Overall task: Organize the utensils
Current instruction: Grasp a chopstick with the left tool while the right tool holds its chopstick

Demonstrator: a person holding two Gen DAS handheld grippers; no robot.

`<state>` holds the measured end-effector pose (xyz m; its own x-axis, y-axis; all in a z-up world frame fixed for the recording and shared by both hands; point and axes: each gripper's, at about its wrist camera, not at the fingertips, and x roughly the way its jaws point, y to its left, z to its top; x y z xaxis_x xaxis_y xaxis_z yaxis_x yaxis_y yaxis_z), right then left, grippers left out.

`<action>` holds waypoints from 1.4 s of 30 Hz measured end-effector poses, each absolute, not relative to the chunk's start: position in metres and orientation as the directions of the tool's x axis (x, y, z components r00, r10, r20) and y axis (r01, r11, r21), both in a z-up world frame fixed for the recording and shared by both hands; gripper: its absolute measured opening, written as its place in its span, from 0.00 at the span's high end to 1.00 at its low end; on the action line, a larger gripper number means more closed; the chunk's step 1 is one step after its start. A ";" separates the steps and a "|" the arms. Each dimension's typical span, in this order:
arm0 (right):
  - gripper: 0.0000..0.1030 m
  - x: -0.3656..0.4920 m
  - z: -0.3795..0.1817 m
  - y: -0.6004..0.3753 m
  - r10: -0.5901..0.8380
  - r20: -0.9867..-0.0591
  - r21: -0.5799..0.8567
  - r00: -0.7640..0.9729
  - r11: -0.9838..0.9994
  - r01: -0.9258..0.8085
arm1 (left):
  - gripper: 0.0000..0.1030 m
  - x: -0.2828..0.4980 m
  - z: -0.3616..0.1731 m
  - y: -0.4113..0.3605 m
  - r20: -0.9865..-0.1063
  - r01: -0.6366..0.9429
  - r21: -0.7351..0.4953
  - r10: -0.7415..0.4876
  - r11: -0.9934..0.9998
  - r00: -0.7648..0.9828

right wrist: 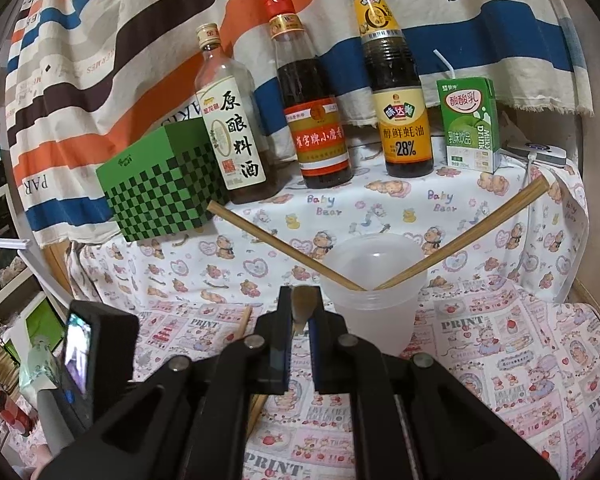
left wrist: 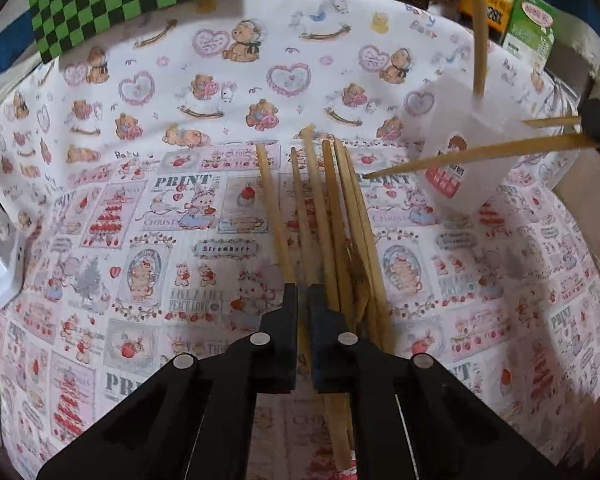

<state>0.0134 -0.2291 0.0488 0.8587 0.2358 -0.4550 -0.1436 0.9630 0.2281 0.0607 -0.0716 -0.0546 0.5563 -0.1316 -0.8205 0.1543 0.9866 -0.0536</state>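
Observation:
Several wooden chopsticks (left wrist: 332, 216) lie in a loose bundle on the printed tablecloth. My left gripper (left wrist: 303, 292) is low over their near ends, jaws shut on one chopstick (left wrist: 300, 208). A translucent plastic cup (right wrist: 374, 276) stands on the cloth with two chopsticks (right wrist: 284, 246) leaning out of it; it also shows in the left wrist view (left wrist: 460, 152). My right gripper (right wrist: 301, 300) is just left of the cup, shut on a chopstick (right wrist: 301, 298) seen end-on. In the left wrist view that chopstick (left wrist: 480, 156) points from the right gripper toward the bundle.
At the back stand a green checkered box (right wrist: 160, 188), three sauce bottles (right wrist: 316, 120) and a green drink carton (right wrist: 470, 124). A white device (right wrist: 540, 156) with a cable lies at the back right. The left hand's camera unit (right wrist: 84, 344) is at lower left.

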 end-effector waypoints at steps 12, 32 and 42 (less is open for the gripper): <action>0.93 0.013 0.048 -0.231 0.235 -0.457 0.238 0.858 0.962 -0.137 | 0.99 0.059 -0.055 -0.070 -0.830 0.164 -0.108 -0.179 0.981 0.528; 0.93 0.014 0.048 -0.232 0.226 -0.458 0.245 0.860 0.962 -0.122 | 0.93 0.059 -0.057 -0.074 -0.837 0.160 -0.097 -0.167 0.982 0.521; 0.93 0.017 0.045 -0.232 0.216 -0.473 0.250 0.854 0.962 -0.105 | 0.93 0.061 -0.062 -0.076 -0.841 0.170 -0.071 -0.150 0.983 0.520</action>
<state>0.0167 -0.2320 0.0450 0.8542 0.2162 -0.4729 -0.1051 0.9625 0.2502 0.0612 -0.0761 -0.0621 0.5204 -0.1504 -0.8406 0.1700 0.9829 -0.0706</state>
